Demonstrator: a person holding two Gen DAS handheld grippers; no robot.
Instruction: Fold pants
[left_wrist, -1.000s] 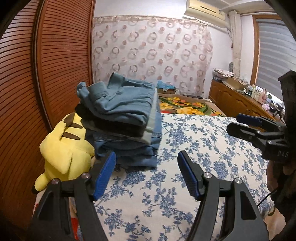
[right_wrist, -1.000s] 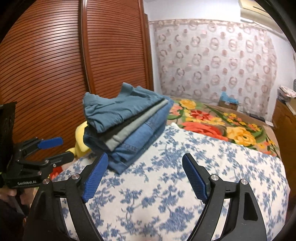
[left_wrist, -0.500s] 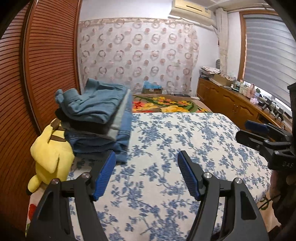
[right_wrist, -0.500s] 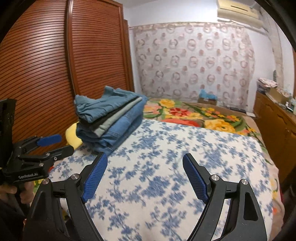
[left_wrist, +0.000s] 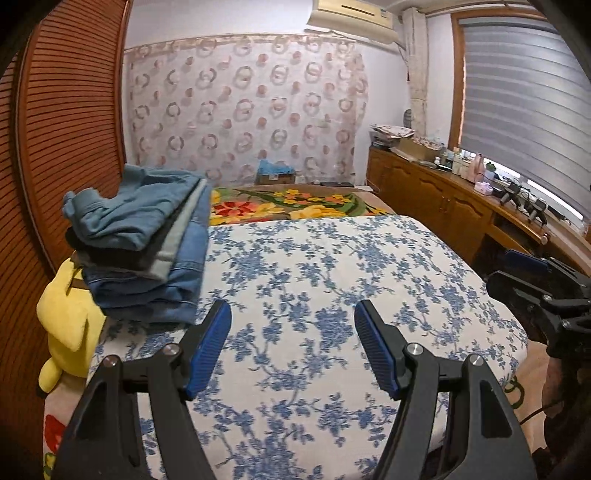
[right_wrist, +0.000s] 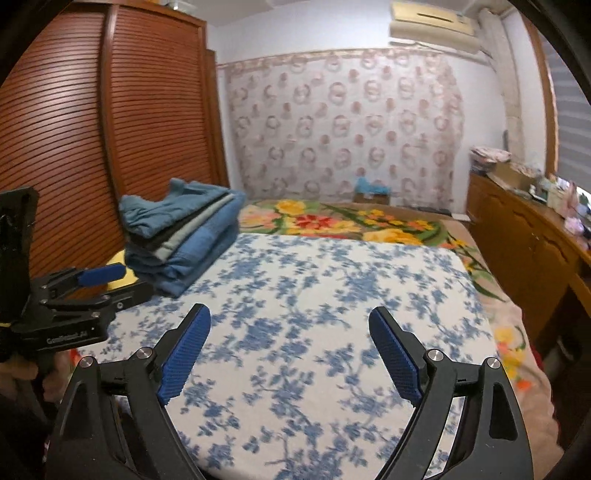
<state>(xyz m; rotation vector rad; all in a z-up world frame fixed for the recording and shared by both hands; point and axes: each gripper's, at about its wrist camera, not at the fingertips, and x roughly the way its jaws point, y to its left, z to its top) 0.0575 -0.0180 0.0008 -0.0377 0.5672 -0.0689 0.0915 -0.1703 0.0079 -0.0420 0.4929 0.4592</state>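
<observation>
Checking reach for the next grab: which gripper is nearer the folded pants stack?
Left. The left gripper hovers open just beside the folded pants stack. The right gripper, jaws just opening and empty, sits farther over the blue floral sheet, stack off to its left.

Each tool is black with ribbed blue pads and silver screws.

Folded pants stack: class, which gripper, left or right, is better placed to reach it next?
Probably the left. The stack of folded pants lies just past the left gripper, whose jaws are open and empty. The right gripper is farther away.
</observation>
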